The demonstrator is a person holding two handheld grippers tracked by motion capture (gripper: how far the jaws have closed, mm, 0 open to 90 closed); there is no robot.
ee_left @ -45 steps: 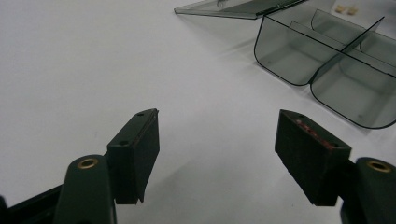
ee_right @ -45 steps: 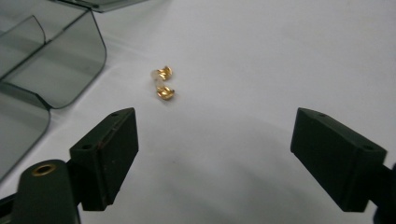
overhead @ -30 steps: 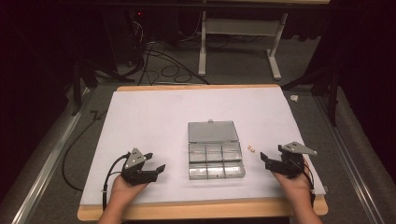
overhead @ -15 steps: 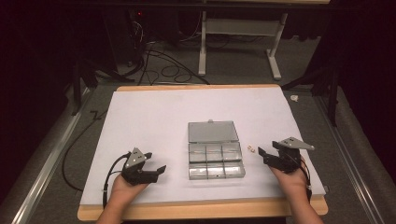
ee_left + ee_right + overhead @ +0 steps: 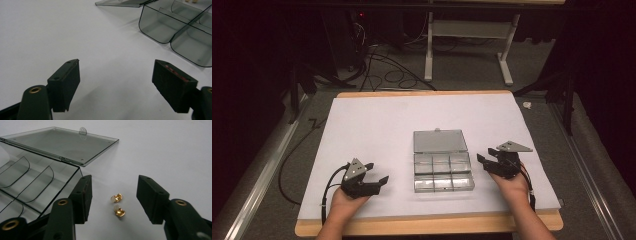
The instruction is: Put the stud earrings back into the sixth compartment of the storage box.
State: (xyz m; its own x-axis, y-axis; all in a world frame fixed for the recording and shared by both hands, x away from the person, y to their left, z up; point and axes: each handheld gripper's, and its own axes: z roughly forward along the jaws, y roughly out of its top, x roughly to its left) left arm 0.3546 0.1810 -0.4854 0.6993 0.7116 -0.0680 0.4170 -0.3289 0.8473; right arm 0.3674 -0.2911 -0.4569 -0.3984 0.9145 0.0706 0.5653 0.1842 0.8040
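Two gold earrings (image 5: 117,204) lie between the open right tool (image 5: 113,197); left tool (image 5: 116,85) open, empty.

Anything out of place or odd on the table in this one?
Only mildly: two small gold earrings lie loose on the white table, just outside the open compartment box, between the open right gripper jaws. The visible compartments look empty.

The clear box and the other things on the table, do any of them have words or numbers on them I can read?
No, there is nothing to read.
Clear box and its open lid: plain, no label.
Two gold earrings: no marks that can be made out.
Left gripper and right gripper: black, no writing.
White table cover: blank.
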